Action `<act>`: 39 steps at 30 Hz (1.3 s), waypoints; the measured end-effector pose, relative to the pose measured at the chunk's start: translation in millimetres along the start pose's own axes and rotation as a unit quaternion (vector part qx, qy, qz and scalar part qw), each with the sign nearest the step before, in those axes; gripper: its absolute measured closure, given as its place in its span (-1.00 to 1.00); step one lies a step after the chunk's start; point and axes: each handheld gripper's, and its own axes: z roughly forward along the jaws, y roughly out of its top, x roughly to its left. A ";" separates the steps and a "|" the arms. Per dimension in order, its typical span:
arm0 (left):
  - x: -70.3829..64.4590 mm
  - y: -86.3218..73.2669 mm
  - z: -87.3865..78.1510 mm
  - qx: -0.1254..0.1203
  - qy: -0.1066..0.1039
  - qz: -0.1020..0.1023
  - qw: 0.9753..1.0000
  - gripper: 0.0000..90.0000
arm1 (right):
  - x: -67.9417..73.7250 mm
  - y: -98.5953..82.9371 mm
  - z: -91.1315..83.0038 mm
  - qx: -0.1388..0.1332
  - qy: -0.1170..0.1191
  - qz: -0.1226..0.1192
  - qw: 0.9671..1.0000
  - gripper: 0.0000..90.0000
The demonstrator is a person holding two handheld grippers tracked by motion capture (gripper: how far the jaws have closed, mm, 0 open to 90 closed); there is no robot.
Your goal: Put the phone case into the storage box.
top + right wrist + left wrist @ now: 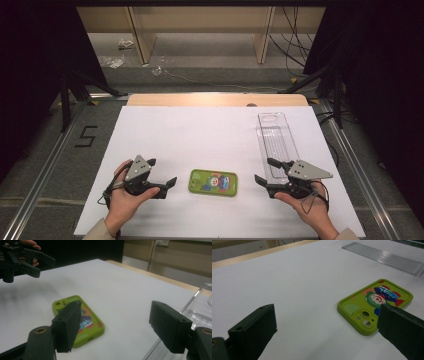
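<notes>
Phone case (213, 182): lime green, rectangular with rounded corners, printed with a cartoon clown figure in red, blue and white; camera cut-outs at one short end, raised rim all round. Lying flat on the white sheet of the bench (200, 130), long side across, untouched. Sits between the two grippers, near each but apart from both. Left hand-held gripper (162, 176) just left of the case, jaws spread wide and pointing toward its camera end, resting low over the sheet. Right hand-held gripper (267, 172) right of the case, jaws likewise wide apart, holding nothing. Clear plastic tray (276, 140) right of the case and farther back, its near end beside the right hand-held gripper.
</notes>
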 end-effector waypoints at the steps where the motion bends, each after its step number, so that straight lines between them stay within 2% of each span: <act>1: 0.0 0.0 0.0 0.000 0.000 0.000 1.000 -0.96 | 0.0 0.0 0.0 0.000 0.000 0.000 1.000 -0.37; 5: -0.3 0.5 -0.7 -0.001 0.001 0.000 1.000 -0.96 | 3.0 1.4 3.3 0.002 -0.003 -0.006 1.000 -0.27; 7: -0.3 0.6 -0.7 -0.001 0.001 0.001 1.000 -0.96 | 4.7 3.0 4.8 0.003 -0.004 -0.009 1.000 -0.15; 12: 0.1 1.2 -0.5 -0.003 0.003 -0.002 1.000 -0.96 | 11.4 11.7 14.3 0.028 -0.008 -0.027 0.999 0.57; 13: 0.1 1.3 -0.5 -0.003 0.004 -0.002 1.000 -0.96 | 13.3 13.6 17.8 0.037 -0.011 -0.030 0.999 0.67; 14: 0.1 1.3 -0.5 -0.003 0.004 -0.002 1.000 -0.96 | 13.3 13.6 17.8 0.037 -0.011 -0.030 0.999 0.67; 15: 0.0 1.4 -0.5 -0.003 0.004 -0.002 1.000 -0.96 | 15.1 15.4 21.7 0.050 -0.015 -0.035 0.998 0.76; 16: -0.1 1.7 -0.7 -0.003 0.005 -0.002 1.000 -0.95 | 18.0 17.9 30.5 0.070 -0.026 -0.043 0.996 0.93; 17: 0.0 1.7 -0.9 -0.004 0.005 -0.001 1.000 -0.95 | 19.1 18.6 34.5 0.079 -0.027 -0.041 0.996 0.99; 21: 0.7 1.5 -0.1 -0.004 0.004 -0.003 1.000 -0.95 | 23.1 19.4 50.5 0.113 -0.030 -0.038 0.992 1.00; 23: 0.6 1.5 0.1 -0.004 0.004 -0.004 1.000 -0.95 | 23.7 19.7 54.8 0.119 -0.032 -0.039 0.992 1.00; 24: 0.2 1.7 -0.1 -0.004 0.004 -0.004 1.000 -0.95 | 24.7 20.6 64.0 0.135 -0.033 -0.038 0.990 1.00; 27: 0.1 1.8 -0.2 -0.004 0.004 -0.003 1.000 -0.95 | 25.0 21.2 71.8 0.145 -0.035 -0.038 0.988 1.00; 28: 0.1 1.7 -0.2 -0.004 0.003 -0.003 1.000 -0.95 | 25.0 21.5 81.7 0.161 -0.040 -0.034 0.986 1.00; 29: 0.1 1.7 -0.2 -0.004 0.003 -0.003 1.000 -0.95 | 25.0 21.5 81.7 0.161 -0.040 -0.034 0.986 1.00; 30: 0.2 1.6 -0.2 -0.004 0.004 -0.004 1.000 -0.95 | 23.9 20.8 89.2 0.173 -0.042 -0.034 0.983 1.00; 31: 0.2 1.6 -0.2 -0.004 0.004 -0.004 1.000 -0.95 | 23.9 20.8 89.2 0.173 -0.042 -0.034 0.983 1.00; 32: 0.4 1.6 -0.2 -0.005 0.004 -0.005 1.000 -0.95 | 23.0 19.1 97.7 0.189 -0.045 -0.034 0.980 1.00; 34: 0.6 1.5 -0.2 -0.005 0.004 -0.004 1.000 -0.95 | 22.6 18.4 100.3 0.194 -0.046 -0.034 0.979 1.00; 35: 0.9 1.4 0.0 -0.004 0.003 -0.004 1.000 -0.95 | 22.3 16.7 106.4 0.207 -0.047 -0.035 0.977 1.00; 37: 0.8 1.4 0.0 -0.004 0.003 -0.004 1.000 -0.95 | 22.1 15.9 109.1 0.211 -0.046 -0.035 0.976 1.00; 39: 0.5 1.5 -0.1 -0.005 0.003 -0.004 1.000 -0.95 | 22.0 14.3 113.4 0.221 -0.048 -0.037 0.973 1.00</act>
